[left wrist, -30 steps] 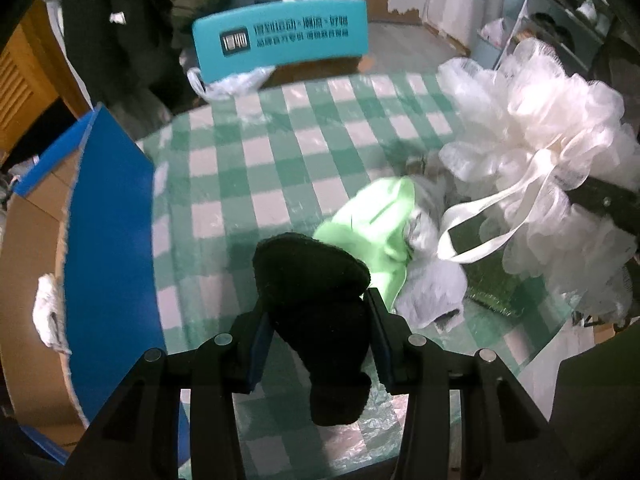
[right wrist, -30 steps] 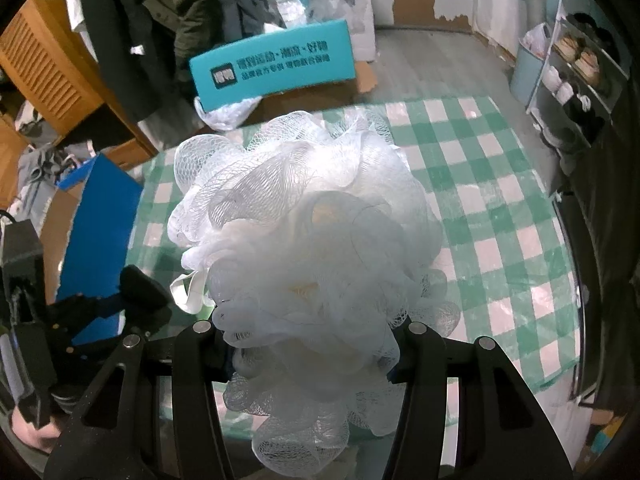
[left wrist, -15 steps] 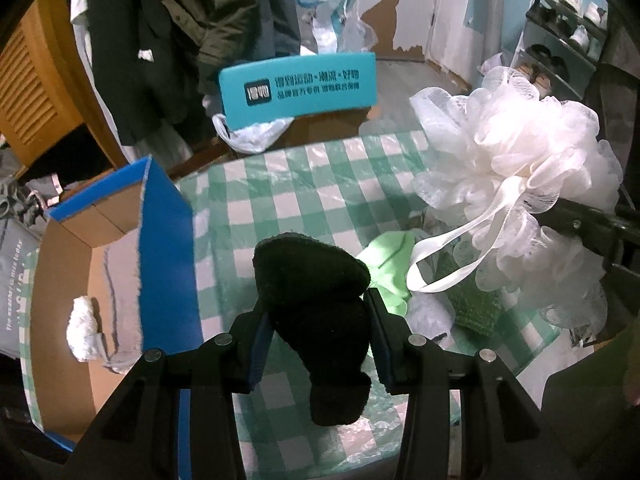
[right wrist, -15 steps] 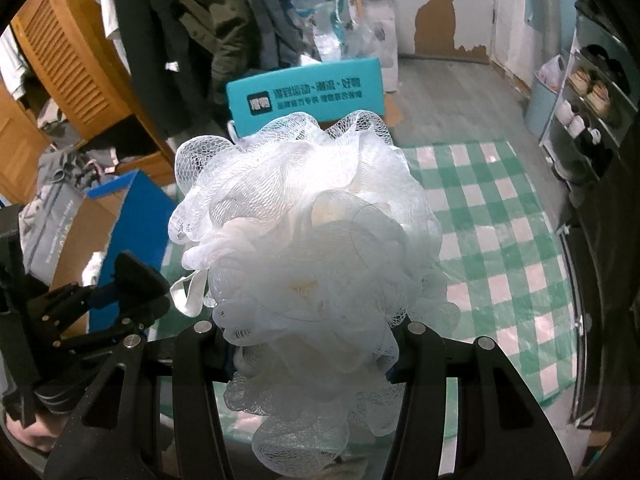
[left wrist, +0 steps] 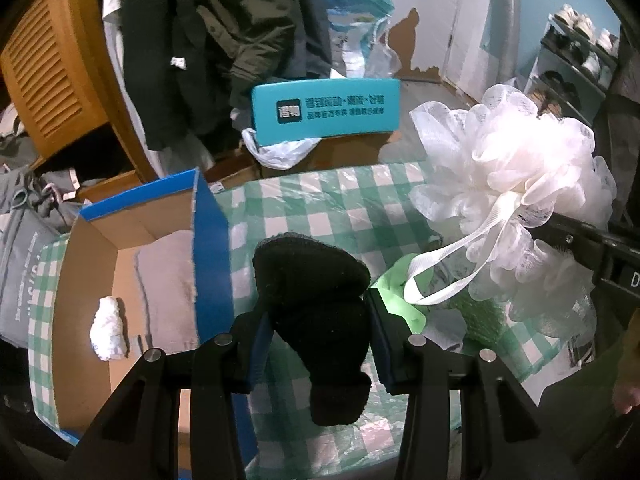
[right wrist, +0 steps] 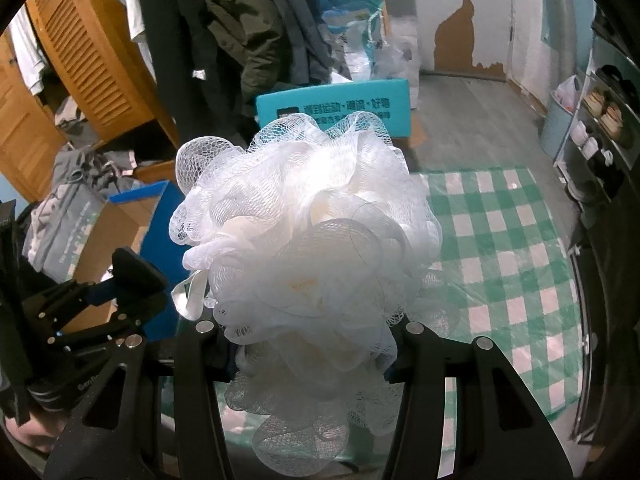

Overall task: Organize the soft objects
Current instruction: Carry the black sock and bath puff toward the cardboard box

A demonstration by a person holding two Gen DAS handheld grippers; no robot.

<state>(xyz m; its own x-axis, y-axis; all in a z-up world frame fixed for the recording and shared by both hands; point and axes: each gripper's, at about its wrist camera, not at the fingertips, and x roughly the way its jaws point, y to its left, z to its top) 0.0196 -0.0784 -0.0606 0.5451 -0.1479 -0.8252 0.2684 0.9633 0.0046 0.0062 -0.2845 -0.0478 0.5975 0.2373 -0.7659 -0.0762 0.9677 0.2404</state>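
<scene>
My left gripper (left wrist: 318, 320) is shut on a black knitted cloth (left wrist: 316, 300) and holds it above the checked table, just right of the open cardboard box (left wrist: 132, 280) with blue outer walls. The box holds a grey cloth (left wrist: 164, 276) and a small white wad (left wrist: 107, 334). My right gripper (right wrist: 308, 344) is shut on a white mesh bath pouf (right wrist: 308, 236), held in the air; the pouf also shows in the left wrist view (left wrist: 516, 184), with its ribbon loop (left wrist: 448, 276) hanging. A light green cloth (left wrist: 400, 292) lies on the table below.
The table carries a green-and-white checked cover (left wrist: 320, 200) (right wrist: 500, 232). A teal box (left wrist: 326, 110) stands beyond its far edge, with hanging coats (left wrist: 224, 40) and a wooden louvred door (right wrist: 80, 52) behind. A dark green item (left wrist: 480, 316) lies beside the green cloth. Shoe shelves (right wrist: 600, 120) stand at right.
Both grippers have risen and drawn back from the table with their loads. The left view has swung left, so the open box and its contents now show.
</scene>
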